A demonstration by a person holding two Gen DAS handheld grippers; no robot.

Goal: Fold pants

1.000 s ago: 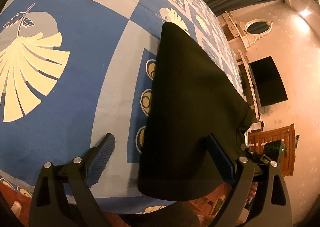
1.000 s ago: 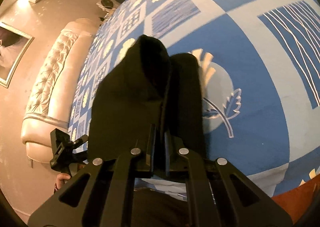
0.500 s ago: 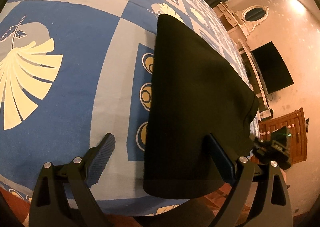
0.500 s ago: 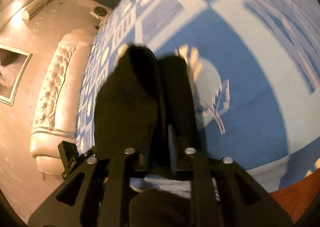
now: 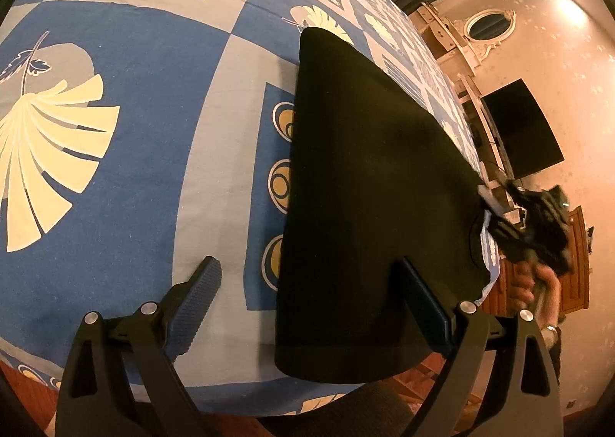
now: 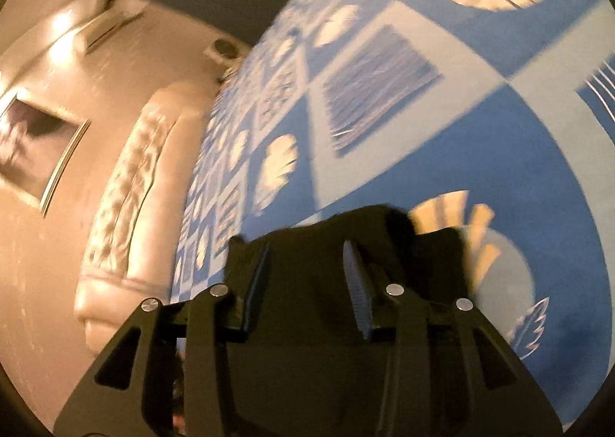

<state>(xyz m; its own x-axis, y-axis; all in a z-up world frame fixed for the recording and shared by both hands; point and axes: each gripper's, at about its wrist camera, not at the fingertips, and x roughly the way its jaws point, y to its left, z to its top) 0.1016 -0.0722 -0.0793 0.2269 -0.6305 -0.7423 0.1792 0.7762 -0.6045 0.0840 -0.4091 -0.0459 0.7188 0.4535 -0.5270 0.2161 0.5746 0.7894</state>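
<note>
The black pants [image 5: 369, 183] lie flat and folded lengthwise on the blue patterned bedspread [image 5: 134, 129], one end hanging at the near edge. My left gripper [image 5: 307, 306] is open and empty, its fingers either side of the pants' near left edge, just above the cloth. My right gripper [image 6: 307, 287] is open, with the black pants [image 6: 307, 244] close below and between its fingers; this view is blurred. The right gripper also shows in the left wrist view [image 5: 538, 229] at the pants' right edge, held by a hand.
The bedspread [image 6: 499, 129] stretches far ahead in both views. A padded cream headboard [image 6: 127, 206] and a framed picture [image 6: 38, 148] are on the left of the right wrist view. A dark TV [image 5: 519, 129] and a wooden door [image 5: 576, 264] stand beyond the bed.
My right gripper has opened and let go of the pants, and it has swung upward along the bed. The pants' right edge has dropped flat. My left gripper stays open, slightly shifted.
</note>
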